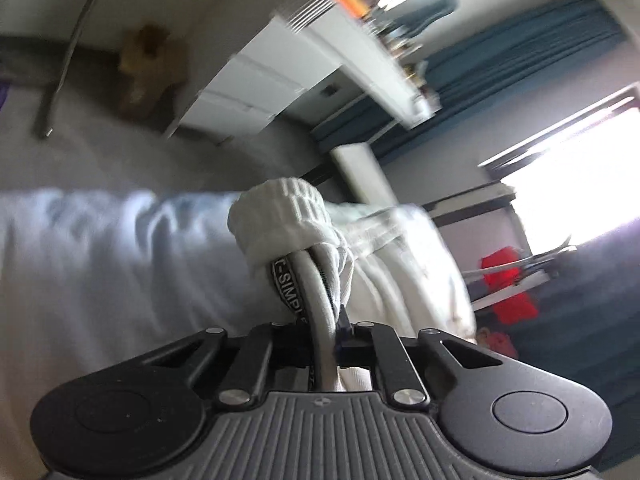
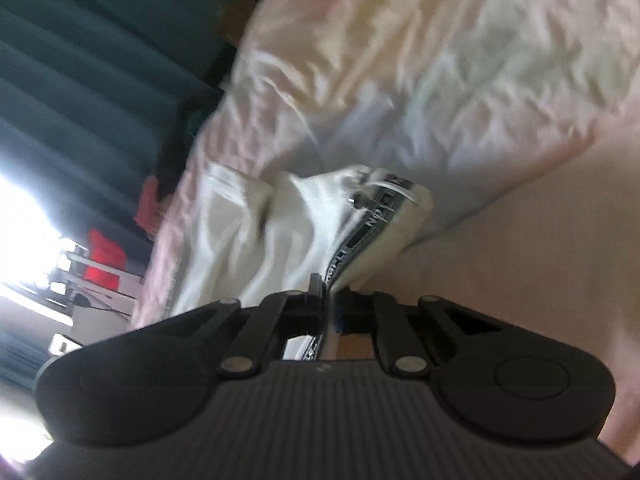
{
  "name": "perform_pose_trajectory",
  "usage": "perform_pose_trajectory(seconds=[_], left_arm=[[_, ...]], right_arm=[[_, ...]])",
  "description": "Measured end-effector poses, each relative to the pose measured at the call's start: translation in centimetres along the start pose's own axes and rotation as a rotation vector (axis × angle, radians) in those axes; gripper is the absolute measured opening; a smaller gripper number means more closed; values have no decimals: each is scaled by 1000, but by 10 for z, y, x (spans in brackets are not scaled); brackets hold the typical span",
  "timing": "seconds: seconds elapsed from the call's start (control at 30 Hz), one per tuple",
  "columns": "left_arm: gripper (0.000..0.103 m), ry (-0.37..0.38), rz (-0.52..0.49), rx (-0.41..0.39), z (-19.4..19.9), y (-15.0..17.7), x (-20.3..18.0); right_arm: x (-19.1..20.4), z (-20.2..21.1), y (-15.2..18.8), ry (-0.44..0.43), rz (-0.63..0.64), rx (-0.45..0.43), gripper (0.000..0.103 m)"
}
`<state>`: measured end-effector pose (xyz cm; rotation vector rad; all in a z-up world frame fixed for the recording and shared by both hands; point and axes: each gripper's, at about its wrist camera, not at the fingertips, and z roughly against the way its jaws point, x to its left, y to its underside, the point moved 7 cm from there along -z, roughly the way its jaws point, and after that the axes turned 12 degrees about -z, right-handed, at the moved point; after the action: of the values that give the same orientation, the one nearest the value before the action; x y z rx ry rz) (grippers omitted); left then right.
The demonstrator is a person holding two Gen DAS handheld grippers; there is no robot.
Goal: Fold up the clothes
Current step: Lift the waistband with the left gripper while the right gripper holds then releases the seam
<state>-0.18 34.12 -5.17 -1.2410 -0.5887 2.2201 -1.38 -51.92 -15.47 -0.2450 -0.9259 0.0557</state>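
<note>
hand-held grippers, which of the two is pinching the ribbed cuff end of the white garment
The left hand-held gripper: its jaws are shut on the bunched ribbed cuff. The right hand-held gripper is shut on a flat edge with black lettered tape, no ribbing.

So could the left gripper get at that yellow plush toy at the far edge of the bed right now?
Probably not as things stand. The left gripper is shut on the white garment's ribbed cuff, so its jaws are full. The yellow plush toy sits far beyond it.

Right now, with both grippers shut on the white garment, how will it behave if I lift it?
The white garment is probably floppy: it bunches and creases around the left gripper. Likely light for its size. Its printed tape at the right gripper may slip.
</note>
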Motion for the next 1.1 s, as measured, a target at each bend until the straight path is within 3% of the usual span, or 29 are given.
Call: perform_pose_trajectory(seconds=[0.1, 0.2, 0.37, 0.53, 0.7, 0.8, 0.93, 1.1], left_arm=[[9, 66, -93, -95, 28, -9, -27], [9, 91, -126, -119, 38, -19, -46], [9, 92, -157, -100, 0, -40, -87], [10, 41, -168, -81, -92, -67, -136], [12, -49, -157, -8, -213, -69, -177], [14, -111, -215, 16, -282, -57, -193], [16, -170, -284, 71, -353, -31, -200], [18, -194, -342, 87, -376, -21, -204]], right_arm=[[13, 24, -5, -56, 54, -36, 8], [23, 35, -16, -86, 82, -53, 8], [81, 6, -38, -95, 158, -46, 8], [184, -61, -35, -88, 279, -103, 8], [253, -181, -34, 30, 408, -183, 8], [262, -254, -27, 109, 431, -195, 8], [243, -332, -19, 211, 464, -211, 8], [236, -357, -10, 161, 517, -233, 11]])
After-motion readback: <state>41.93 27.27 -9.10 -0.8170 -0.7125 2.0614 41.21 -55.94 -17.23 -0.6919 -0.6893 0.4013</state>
